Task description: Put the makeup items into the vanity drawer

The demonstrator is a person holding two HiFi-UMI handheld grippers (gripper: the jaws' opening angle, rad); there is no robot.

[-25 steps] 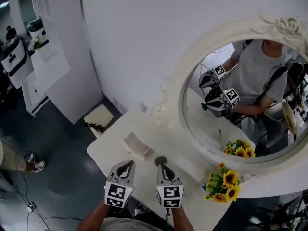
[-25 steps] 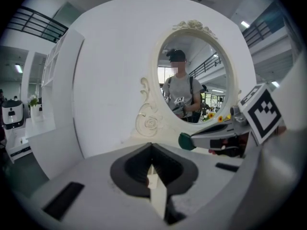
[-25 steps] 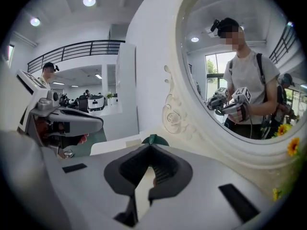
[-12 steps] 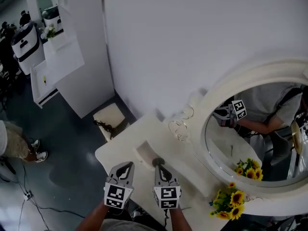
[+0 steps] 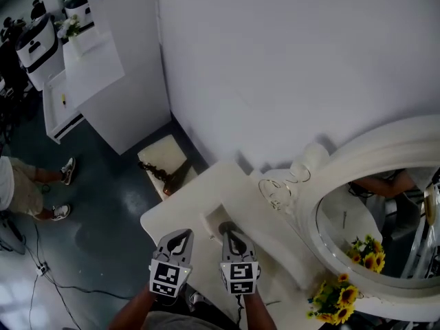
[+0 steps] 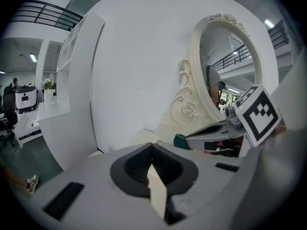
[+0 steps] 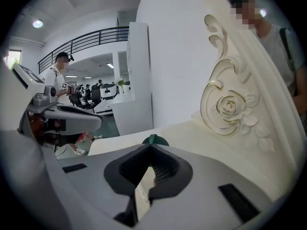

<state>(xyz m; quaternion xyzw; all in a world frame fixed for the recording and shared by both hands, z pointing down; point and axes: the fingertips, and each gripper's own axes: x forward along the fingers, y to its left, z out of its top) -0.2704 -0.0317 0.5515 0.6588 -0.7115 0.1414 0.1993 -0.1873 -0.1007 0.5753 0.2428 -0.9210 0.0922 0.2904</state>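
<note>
My right gripper (image 5: 229,232) is shut on a small dark green round makeup item (image 7: 152,139), which sticks out past the jaw tips over the near part of the white vanity top (image 5: 180,205). In the left gripper view the same green item (image 6: 179,140) shows at the right gripper's tip. My left gripper (image 5: 181,234) hangs beside it on the left, shut with nothing between its jaws. Just ahead of the right gripper's tip lies a low rectangular white piece (image 5: 210,215); I cannot tell whether it is a drawer or a box.
A round mirror in a carved white frame (image 5: 405,146) stands at the right, with clear glass ornaments (image 5: 280,190) at its foot and sunflowers (image 5: 335,299) at the lower right. A cream stool (image 5: 161,162) with a dark strap stands beyond the table. A person's legs (image 5: 41,184) show at the left.
The view has swung left: the mirror and sunflowers slid to the right and lower in the picture. Both grippers have stayed side by side, shut, now over the table's near corner.
</note>
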